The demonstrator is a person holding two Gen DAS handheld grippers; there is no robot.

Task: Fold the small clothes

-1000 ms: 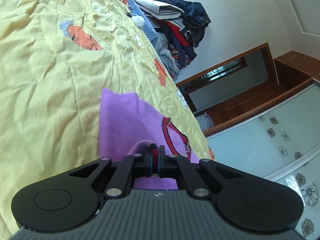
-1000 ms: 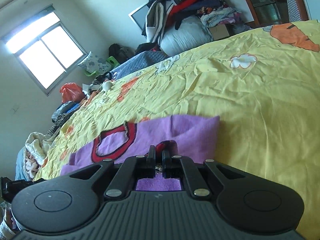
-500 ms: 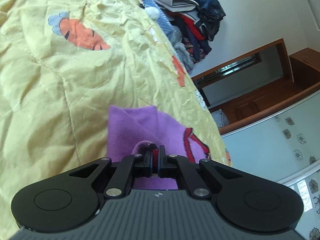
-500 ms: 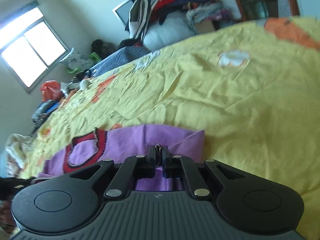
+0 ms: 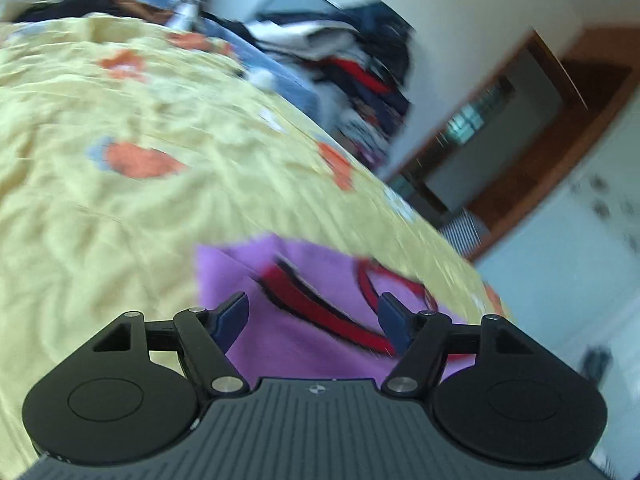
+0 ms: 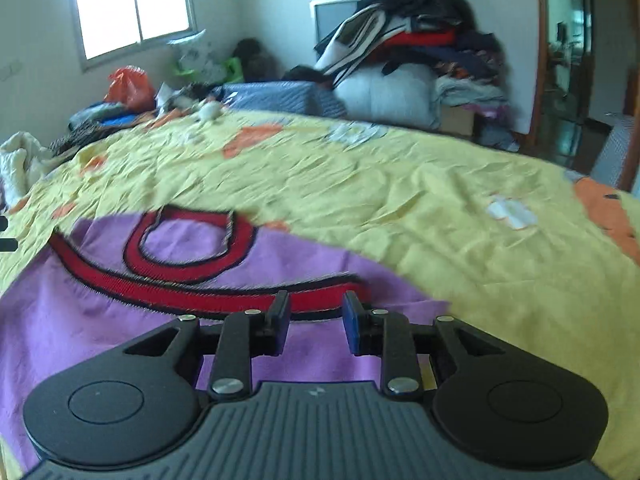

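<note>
Garment: a purple top with red trim [image 6: 120,320] lies flat on the yellow bedsheet [image 6: 460,240], spread directly under and ahead of both tools.
Left gripper [image 5: 312,316]: jaws spread wide, nothing between them; it hangs over the near edge of the purple top [image 5: 288,344].
Right gripper [image 6: 314,322]: jaws parted by a narrower gap, also empty; its fingertips sit just above the long red band.
Long axis: in the right wrist view the cloth runs left to right across the frame, the red band following that line, so the fingers point across the garment rather than along it.
Nearer hand: each tool is over its own end; the right one is beside the free corner by the bare sheet, the left by the straight side edge.
Coming move, as a judgement: a re-grip on the near hem or corners for another fold looks likely.
View quality: the left wrist picture is motion-blurred, so whether its pads touch the cloth cannot be told.
</note>
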